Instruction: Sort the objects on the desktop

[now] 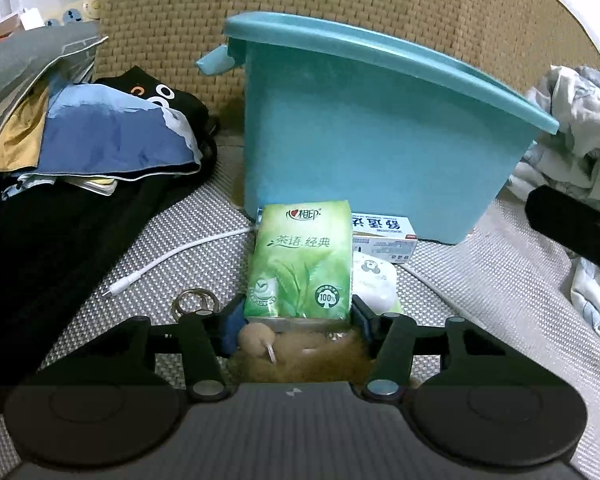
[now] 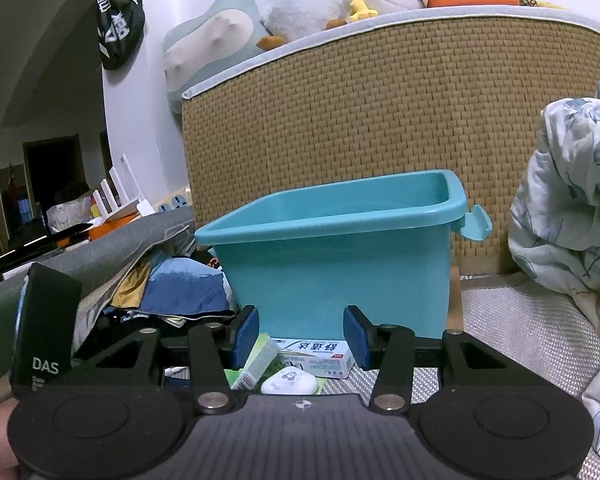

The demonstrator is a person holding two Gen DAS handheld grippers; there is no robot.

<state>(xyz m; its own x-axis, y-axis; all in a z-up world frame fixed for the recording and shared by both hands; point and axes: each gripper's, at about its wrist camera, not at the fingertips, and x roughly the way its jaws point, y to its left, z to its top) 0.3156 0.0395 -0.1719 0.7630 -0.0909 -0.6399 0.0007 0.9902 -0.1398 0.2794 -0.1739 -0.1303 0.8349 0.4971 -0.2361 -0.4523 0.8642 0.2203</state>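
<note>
L gripper [image 1: 298, 316] pinched green tissue pack [image 1: 300, 260] at near end, long axis pointing at teal bin [image 1: 360, 132] straight ahead. R gripper [image 2: 300, 336] spread, empty, hovering further back.

rumpled quilt [image 2: 572, 200], plush ducks [image 2: 312, 4]

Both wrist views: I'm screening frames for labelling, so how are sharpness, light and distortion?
Left wrist: sharp on the tissue pack, dim corners, bin rim bowed by the fisheye. Right wrist: bin clear, room at left dark, edges curved.
</note>
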